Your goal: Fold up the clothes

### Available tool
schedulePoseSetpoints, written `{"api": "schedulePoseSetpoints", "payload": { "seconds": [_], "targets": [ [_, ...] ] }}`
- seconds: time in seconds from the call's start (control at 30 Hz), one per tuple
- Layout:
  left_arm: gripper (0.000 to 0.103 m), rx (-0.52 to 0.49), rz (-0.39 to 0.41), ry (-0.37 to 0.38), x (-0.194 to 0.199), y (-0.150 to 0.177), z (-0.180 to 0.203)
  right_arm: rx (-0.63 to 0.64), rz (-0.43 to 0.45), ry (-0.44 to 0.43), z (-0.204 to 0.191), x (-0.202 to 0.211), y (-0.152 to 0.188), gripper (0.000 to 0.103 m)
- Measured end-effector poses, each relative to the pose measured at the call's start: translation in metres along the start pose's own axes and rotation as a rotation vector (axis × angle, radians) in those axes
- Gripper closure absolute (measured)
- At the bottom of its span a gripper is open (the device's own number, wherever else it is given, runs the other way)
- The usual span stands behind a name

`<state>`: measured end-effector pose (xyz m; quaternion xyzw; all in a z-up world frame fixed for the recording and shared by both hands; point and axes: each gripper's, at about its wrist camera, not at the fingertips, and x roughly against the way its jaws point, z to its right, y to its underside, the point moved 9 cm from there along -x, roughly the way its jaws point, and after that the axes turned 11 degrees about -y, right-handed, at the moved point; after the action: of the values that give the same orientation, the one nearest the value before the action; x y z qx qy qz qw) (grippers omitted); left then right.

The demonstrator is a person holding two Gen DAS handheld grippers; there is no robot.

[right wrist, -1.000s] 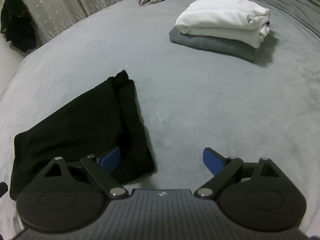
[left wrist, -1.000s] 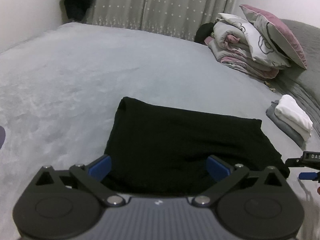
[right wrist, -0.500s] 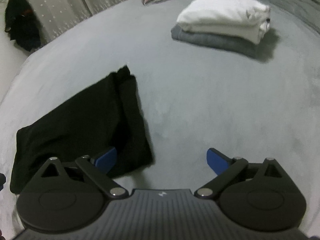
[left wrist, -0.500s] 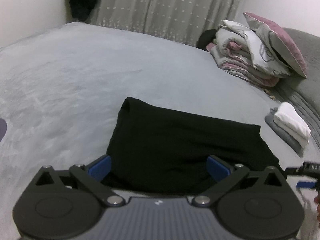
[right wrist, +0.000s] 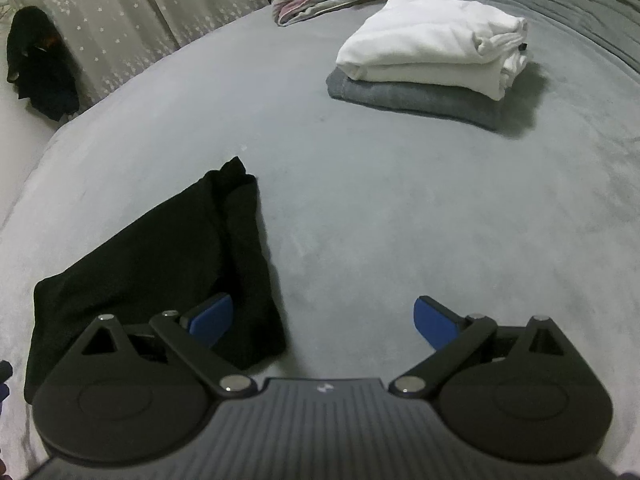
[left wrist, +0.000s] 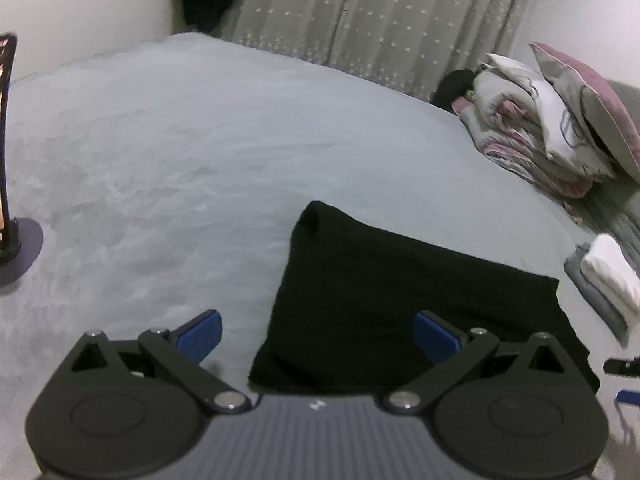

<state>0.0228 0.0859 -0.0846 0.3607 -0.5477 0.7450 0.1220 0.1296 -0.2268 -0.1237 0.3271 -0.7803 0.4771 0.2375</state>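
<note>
A folded black garment (left wrist: 404,292) lies flat on the grey bed (left wrist: 200,152); the right wrist view shows it at lower left (right wrist: 152,256). My left gripper (left wrist: 318,336) hangs open over the garment's near left corner, its right blue pad above the cloth and its left pad over the bed. My right gripper (right wrist: 322,320) is open too, its left pad above the garment's near right corner and its right pad over bare bed. Neither holds anything. A sliver of the right gripper (left wrist: 624,368) shows at the left wrist view's right edge.
A stack of a folded white garment (right wrist: 432,52) on a grey one (right wrist: 416,98) sits to the right. Piled bedding (left wrist: 528,140) and a pillow (left wrist: 588,104) lie at the far right. Curtains (left wrist: 360,16) and dark hanging clothes (right wrist: 40,64) stand behind. A dark stand (left wrist: 8,152) is at left.
The left gripper has swung left and pulled back, so the garment now sits right of centre and the stand has come into view. The right gripper has lifted a little. Both stay open.
</note>
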Motion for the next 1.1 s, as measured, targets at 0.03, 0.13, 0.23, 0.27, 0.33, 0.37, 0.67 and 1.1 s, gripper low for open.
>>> {"api": "schedulePoseSetpoints", "payload": {
  "seconds": [0.03, 0.13, 0.23, 0.27, 0.33, 0.37, 0.67, 1.1],
  "targets": [
    [0.001, 0.003, 0.000, -0.005, -0.001, -0.001, -0.001, -0.002, 0.002, 0.000, 0.000, 0.000, 0.000, 0.004],
    [0.001, 0.012, 0.000, -0.021, -0.006, -0.003, -0.004, -0.020, -0.006, -0.017, -0.002, -0.004, 0.001, 0.004],
    [0.001, 0.008, -0.001, -0.062, -0.012, -0.008, -0.010, -0.024, -0.008, -0.024, -0.004, -0.007, 0.002, 0.004],
    [0.001, 0.008, -0.002, -0.077, -0.014, -0.009, -0.013, -0.023, -0.008, -0.025, -0.005, -0.008, 0.002, 0.004],
    [0.001, 0.018, -0.006, -0.098, -0.018, -0.011, -0.018, -0.021, -0.008, -0.026, -0.007, -0.009, 0.002, 0.005],
    [0.001, 0.025, -0.007, -0.103, -0.019, -0.011, -0.020, -0.020, -0.009, -0.027, -0.008, -0.010, 0.002, 0.005],
    [0.008, -0.009, 0.011, -0.086, -0.024, -0.014, -0.010, 0.028, -0.017, -0.030, -0.028, -0.027, 0.009, 0.019],
    [0.027, 0.020, 0.098, 0.054, -0.020, -0.026, 0.015, 0.027, 0.046, 0.008, -0.046, -0.044, 0.009, 0.063]
  ]
}}
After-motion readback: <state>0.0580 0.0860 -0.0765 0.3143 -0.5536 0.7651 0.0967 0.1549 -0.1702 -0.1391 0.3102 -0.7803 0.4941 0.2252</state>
